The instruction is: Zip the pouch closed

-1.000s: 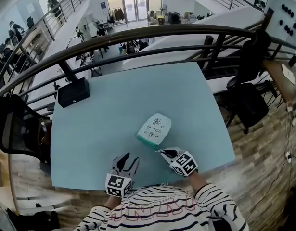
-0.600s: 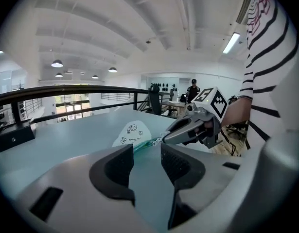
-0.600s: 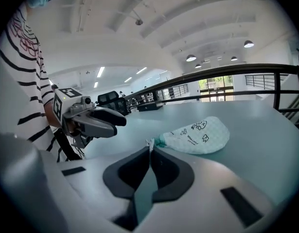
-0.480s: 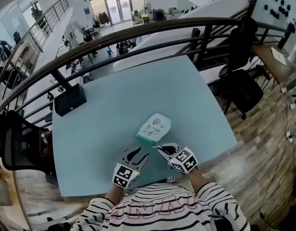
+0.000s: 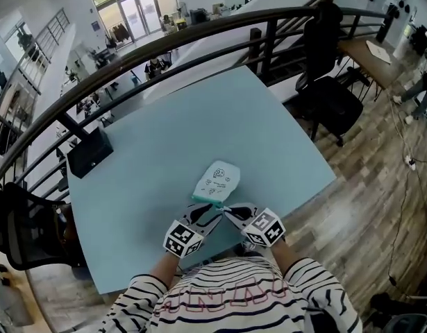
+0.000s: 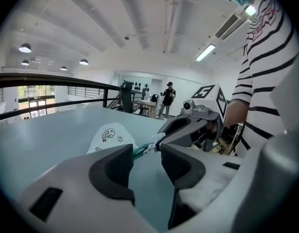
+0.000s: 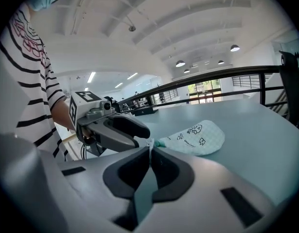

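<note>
Two claws: R claw (image 7: 150, 150) nips pouch (image 5: 216, 181) zip pull (image 6: 152, 145); L claw (image 6: 147, 156) wide, empty.

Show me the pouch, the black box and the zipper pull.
pouch (image 5: 217, 180): head view, on its printed white face.
black box (image 5: 89, 152): head view, middle of the box.
zipper pull (image 7: 150, 141): right gripper view, white tab at the jaw tips.

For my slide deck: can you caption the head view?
Over a pale blue table, the right gripper pinches the pouch's zipper pull; the open left gripper sits beside it.
</note>
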